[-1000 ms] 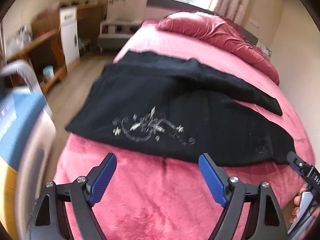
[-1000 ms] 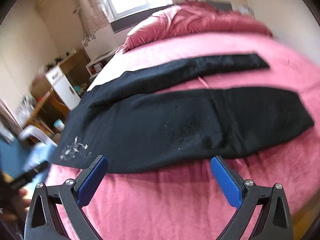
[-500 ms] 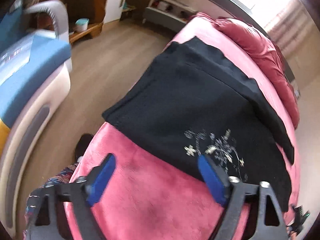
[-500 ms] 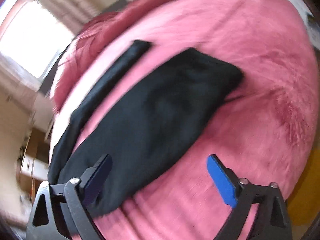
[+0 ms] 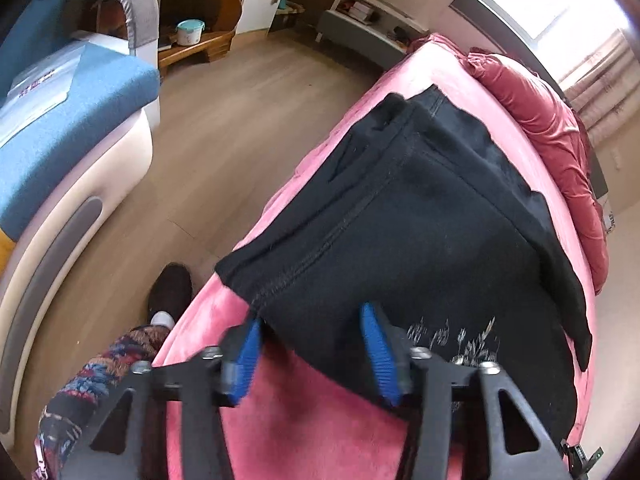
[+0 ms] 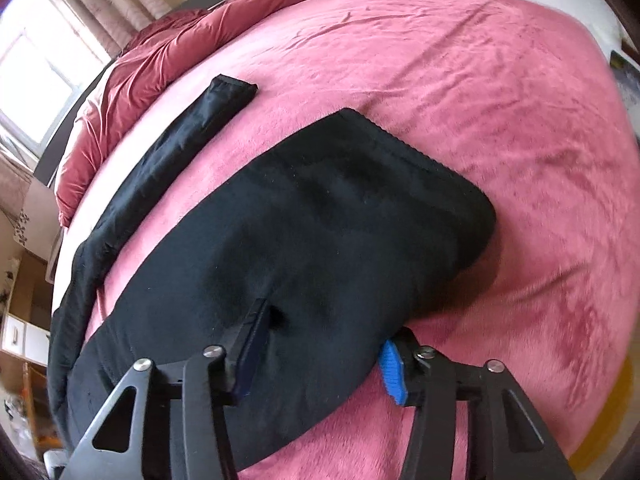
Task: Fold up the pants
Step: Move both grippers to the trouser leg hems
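Black pants [image 5: 420,220] lie spread flat on a pink bed [image 5: 300,420], with pale embroidery [image 5: 460,336] near the waist. My left gripper [image 5: 312,344] straddles the near corner of the waistband; its jaws are closing, the cloth's edge lies between them, and a wide gap remains. In the right wrist view the near leg [image 6: 300,220] ends in a rounded hem and the far leg [image 6: 192,128] stretches away. My right gripper [image 6: 324,344] is closing over the near leg's edge: one finger dents the cloth from above, the other sits at its border.
A crumpled red duvet [image 5: 552,132] lies at the head of the bed. Beside the bed are wooden floor, a blue and white armchair [image 5: 60,120], and a person's patterned trouser leg [image 5: 92,380] and dark slipper [image 5: 170,288]. Shelves stand along the far wall.
Both grippers dropped to the near edge of the pants, the left at the waist corner, the right near the leg hem. Both rolled, and their jaws narrowed from wide open around the cloth.
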The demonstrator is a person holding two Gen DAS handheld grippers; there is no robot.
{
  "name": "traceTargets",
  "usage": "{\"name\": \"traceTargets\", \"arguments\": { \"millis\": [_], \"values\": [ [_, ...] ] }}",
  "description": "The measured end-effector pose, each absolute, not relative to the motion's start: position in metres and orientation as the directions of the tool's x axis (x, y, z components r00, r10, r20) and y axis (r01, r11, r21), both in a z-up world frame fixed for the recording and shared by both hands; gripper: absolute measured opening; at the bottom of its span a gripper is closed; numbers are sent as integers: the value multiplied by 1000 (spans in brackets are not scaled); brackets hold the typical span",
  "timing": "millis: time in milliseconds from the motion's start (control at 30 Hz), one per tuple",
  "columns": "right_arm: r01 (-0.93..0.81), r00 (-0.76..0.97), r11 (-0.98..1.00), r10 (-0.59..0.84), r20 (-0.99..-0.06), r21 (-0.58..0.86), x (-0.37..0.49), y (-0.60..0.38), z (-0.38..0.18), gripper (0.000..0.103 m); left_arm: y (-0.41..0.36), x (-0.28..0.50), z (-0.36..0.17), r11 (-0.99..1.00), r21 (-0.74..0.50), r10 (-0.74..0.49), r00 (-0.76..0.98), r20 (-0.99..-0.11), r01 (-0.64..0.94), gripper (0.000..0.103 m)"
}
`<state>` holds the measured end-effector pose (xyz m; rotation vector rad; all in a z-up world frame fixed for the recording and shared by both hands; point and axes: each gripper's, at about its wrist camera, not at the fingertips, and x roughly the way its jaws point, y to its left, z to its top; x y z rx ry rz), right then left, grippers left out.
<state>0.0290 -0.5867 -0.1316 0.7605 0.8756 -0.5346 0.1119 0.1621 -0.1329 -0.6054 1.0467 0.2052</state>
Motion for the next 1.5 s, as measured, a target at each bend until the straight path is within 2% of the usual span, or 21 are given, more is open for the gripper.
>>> {"name": "traceTargets", "arguments": {
  "millis": [33,67,133,233,600,867,933,1000,1067,1100,1133,1167,1200,1233,1400,1500],
  "values": [
    [690,538,628,-114,-835,359,29,-587,-132,44,162,115,-133,825,-367,-120,500,-858,-431,16],
    [691,531,633,-118,-839,349,32,-588,-131,42,161,117,-130,832,-358,-111,505,-856,-424,12],
    [695,524,635,-127,-843,337,33,-590,-128,22,160,116,-120,838,-357,-96,533,-841,-412,8],
    [692,532,639,-135,-836,336,31,-597,-116,10,159,109,-100,846,-366,-88,576,-813,-388,7],
    [656,577,678,-169,-799,330,-11,-614,-66,10,164,52,-45,860,-401,-117,641,-758,-316,6],
    [702,515,645,-167,-841,302,-53,-625,-91,10,164,9,-67,871,-357,-128,547,-827,-336,7],
    [720,482,637,-173,-859,276,-62,-626,-101,10,162,5,-80,889,-309,-109,499,-860,-338,7],
    [735,463,620,-166,-871,273,-66,-629,-111,10,158,9,-88,899,-282,-103,462,-881,-336,10],
    [739,455,618,-163,-875,269,-68,-629,-116,10,162,14,-89,897,-256,-79,439,-895,-361,24],
    [740,457,615,-160,-875,273,-68,-629,-116,11,164,16,-88,898,-253,-76,437,-896,-361,26],
    [739,460,614,-159,-873,277,-68,-630,-114,20,168,17,-85,897,-247,-69,436,-897,-366,31],
    [740,456,616,-164,-875,270,-69,-630,-112,28,171,17,-81,898,-239,-63,432,-900,-368,32],
    [740,450,621,-171,-876,259,-70,-630,-109,51,176,15,-76,902,-228,-53,430,-901,-366,32],
    [741,445,626,-185,-876,243,-71,-630,-105,69,181,14,-69,907,-206,-30,431,-902,-367,32],
    [725,412,683,-318,-854,95,-73,-619,-69,69,202,18,-31,933,-170,28,535,-845,-317,33],
    [665,458,742,-313,-832,87,-51,-602,-48,69,207,54,-19,931,-206,1,569,-822,-300,34]
  ]
}}
